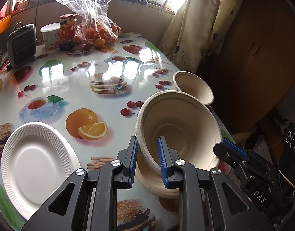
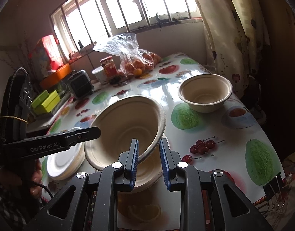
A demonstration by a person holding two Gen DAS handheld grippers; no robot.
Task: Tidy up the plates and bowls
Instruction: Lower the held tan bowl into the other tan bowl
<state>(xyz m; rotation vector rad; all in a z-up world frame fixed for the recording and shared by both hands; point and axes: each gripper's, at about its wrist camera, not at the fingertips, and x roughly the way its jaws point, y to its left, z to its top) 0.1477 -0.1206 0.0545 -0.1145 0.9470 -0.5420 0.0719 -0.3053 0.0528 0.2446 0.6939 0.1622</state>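
The left gripper [image 1: 147, 158] is clenched on the rim of a beige pulp bowl [image 1: 178, 127], one blue pad outside the wall and one inside. The right gripper [image 2: 148, 162] pinches the opposite rim of that same tilted bowl in the same way, so the two share its weight. Held from both sides, the light bowl likely stays steady and keeps its tilt while it is lined up.

Directly under the held bowl sits a second beige bowl [image 2: 147, 175] on the table, mouth up. The held one hangs over it with its base low and its mouth tipped; it looks partly entered, though whether the two touch cannot be told. The likely aim is to nest them into one stack.

Beyond the held bowl, further along the table's right edge, a third pulp bowl [image 2: 205, 94] stands alone and upright, not yet gathered. To the left of the held bowl lies a small stack of white ribbed paper plates [image 1: 39, 165], apparently the plates' pile.

Far behind the held bowl, near the window, a clear bag of oranges [image 1: 97, 32], a red-labelled jar [image 1: 68, 30] and a white tub [image 1: 49, 35] crowd the fruit-printed tablecloth [image 1: 74, 80].
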